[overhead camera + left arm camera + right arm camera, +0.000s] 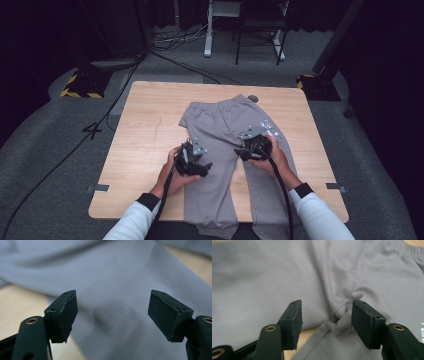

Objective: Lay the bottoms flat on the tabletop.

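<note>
Grey sweatpants (pixel 220 125) lie flat on the wooden table (pixel 145 125), waistband at the far side and both legs hanging over the near edge. My left gripper (pixel 204 167) hovers over the left leg near its outer edge; in the left gripper view its jaws (pixel 112 312) stand wide apart above smooth grey cloth (pixel 112 272), with nothing between them. My right gripper (pixel 241 151) sits at the crotch. Its jaws (pixel 326 320) are open around a small pucker of fabric (pixel 342 323) where the legs meet, close to the right pad.
A small dark round object (pixel 253 98) rests by the table's far edge, just past the waistband. Bare wood lies left of the pants. Around the table, stand bases with yellow-black tape (pixel 82 85) and cables (pixel 115 105) lie on the grey floor.
</note>
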A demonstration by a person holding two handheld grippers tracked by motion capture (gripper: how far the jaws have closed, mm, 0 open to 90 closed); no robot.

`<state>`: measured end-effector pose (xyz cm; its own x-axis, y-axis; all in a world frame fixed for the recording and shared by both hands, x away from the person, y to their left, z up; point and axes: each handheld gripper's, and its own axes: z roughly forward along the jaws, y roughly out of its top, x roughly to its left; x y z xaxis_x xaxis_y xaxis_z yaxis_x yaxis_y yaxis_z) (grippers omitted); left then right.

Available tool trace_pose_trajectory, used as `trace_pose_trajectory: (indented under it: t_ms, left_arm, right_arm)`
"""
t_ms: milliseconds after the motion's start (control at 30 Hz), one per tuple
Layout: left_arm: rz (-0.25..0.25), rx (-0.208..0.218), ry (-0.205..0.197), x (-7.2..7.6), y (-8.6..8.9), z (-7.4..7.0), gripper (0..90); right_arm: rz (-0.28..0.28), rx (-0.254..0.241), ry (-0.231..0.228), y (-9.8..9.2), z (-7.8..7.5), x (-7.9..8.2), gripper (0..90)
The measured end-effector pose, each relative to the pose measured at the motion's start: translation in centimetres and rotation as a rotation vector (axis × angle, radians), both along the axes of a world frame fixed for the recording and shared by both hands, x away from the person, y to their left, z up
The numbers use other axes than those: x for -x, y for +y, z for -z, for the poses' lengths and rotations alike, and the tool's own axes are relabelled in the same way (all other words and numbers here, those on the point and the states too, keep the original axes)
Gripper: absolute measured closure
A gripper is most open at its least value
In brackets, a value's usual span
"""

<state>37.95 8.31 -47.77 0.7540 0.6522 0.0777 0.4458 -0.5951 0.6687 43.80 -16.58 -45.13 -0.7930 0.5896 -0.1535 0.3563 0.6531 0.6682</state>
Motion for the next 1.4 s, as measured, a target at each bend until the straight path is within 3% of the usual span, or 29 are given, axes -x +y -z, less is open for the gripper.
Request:
trace_pose_trajectory:
  t_ms: [67, 100, 167, 300, 467, 633, 800, 967, 1033, 1100, 1133, 1200, 1267, 1367, 1400]
  left_arm:
    - [-0.017, -0.044, -0.014, 0.7, 0.0, 0.9, 25.6]
    - [-0.025, -0.047, -0.011, 0.8, 0.2, 1.2, 25.6]
    - [-0.036, -0.011, 0.012, 0.9, 0.8, 1.6, 26.3]
    - [-0.072, 0.011, 0.017, 1.0, 2.2, 1.7, 26.3]
    - [-0.088, 0.049, 0.014, 1.1, 3.9, 2.1, 25.8]
    - [-0.103, 0.070, 0.024, 1.0, 5.5, 2.2, 25.3]
    - [-0.100, 0.089, 0.041, 1.6, 7.2, 2.4, 22.4]
    - [-0.110, 0.079, 0.064, 2.2, 7.5, 2.2, 20.8]
    - [-0.083, 0.081, 0.060, 2.5, 7.3, 2.1, 21.9]
    - [-0.045, 0.097, 0.065, 2.8, 6.8, 1.9, 21.2]
    - [-0.029, 0.110, 0.071, 2.8, 6.5, 1.8, 20.5]
    - [-0.013, 0.139, 0.078, 2.7, 5.6, 1.6, 19.3]
    - [-0.009, 0.124, 0.082, 2.2, 4.5, 1.7, 18.4]
    - [-0.023, 0.094, 0.076, 1.2, 3.0, 2.2, 18.1]
    - [-0.016, 0.108, 0.083, 0.8, 2.7, 2.2, 17.4]
  right_arm:
    - [-0.074, -0.077, 0.058, 0.1, -0.1, 2.1, 42.3]
    - [-0.117, -0.066, 0.057, 0.5, 0.2, 3.4, 41.7]
    - [-0.211, -0.051, 0.067, 1.5, 0.9, 5.8, 41.6]
    - [-0.304, -0.047, 0.103, 3.1, 2.0, 8.9, 38.0]
    - [-0.303, 0.035, 0.084, 3.8, 3.3, 10.3, 36.5]
    - [-0.264, 0.016, 0.123, 2.6, 3.4, 10.4, 36.6]
    - [-0.238, 0.014, 0.126, 0.7, 3.4, 11.9, 37.6]
    - [-0.291, 0.021, 0.158, 0.2, 3.2, 14.1, 34.8]
    - [-0.324, 0.018, 0.141, -0.1, 2.8, 14.7, 35.9]
    - [-0.323, -0.053, 0.118, -1.5, 1.4, 14.1, 36.6]
    - [-0.286, -0.070, 0.078, -2.4, 0.7, 13.5, 36.9]
    - [-0.177, -0.077, 0.017, -4.5, 0.0, 11.4, 37.1]
    - [-0.059, -0.066, -0.028, -6.7, 0.1, 8.7, 37.5]
    - [0.063, -0.059, -0.025, -9.1, 0.7, 4.6, 37.1]
    - [0.091, -0.054, -0.021, -9.8, 1.2, 3.0, 36.9]
